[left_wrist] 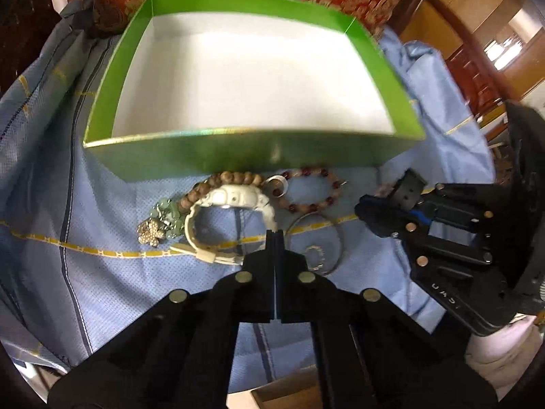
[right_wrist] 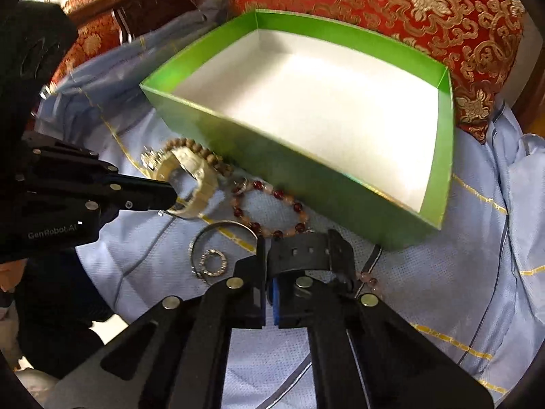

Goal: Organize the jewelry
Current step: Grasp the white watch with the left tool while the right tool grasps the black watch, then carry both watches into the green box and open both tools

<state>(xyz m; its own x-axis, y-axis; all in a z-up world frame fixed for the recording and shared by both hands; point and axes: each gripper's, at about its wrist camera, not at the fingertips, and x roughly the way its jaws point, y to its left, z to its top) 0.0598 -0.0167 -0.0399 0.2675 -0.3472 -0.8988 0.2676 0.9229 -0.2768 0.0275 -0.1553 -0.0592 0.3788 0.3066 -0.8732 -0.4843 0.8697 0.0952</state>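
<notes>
Right gripper (right_wrist: 269,301) clamped on black watch strap (right_wrist: 306,252) | left gripper (left_wrist: 275,238) pinched on white watch (left_wrist: 231,201) band | empty green box (left_wrist: 238,153) just beyond both, open side up

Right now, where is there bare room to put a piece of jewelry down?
The green box is bare inside, its whole white floor free. Open blue cloth also lies left of the white watch. It is crowded along the box's near wall, where the watch, wooden beads, red bead bracelet and silver bangle bunch together.
</notes>
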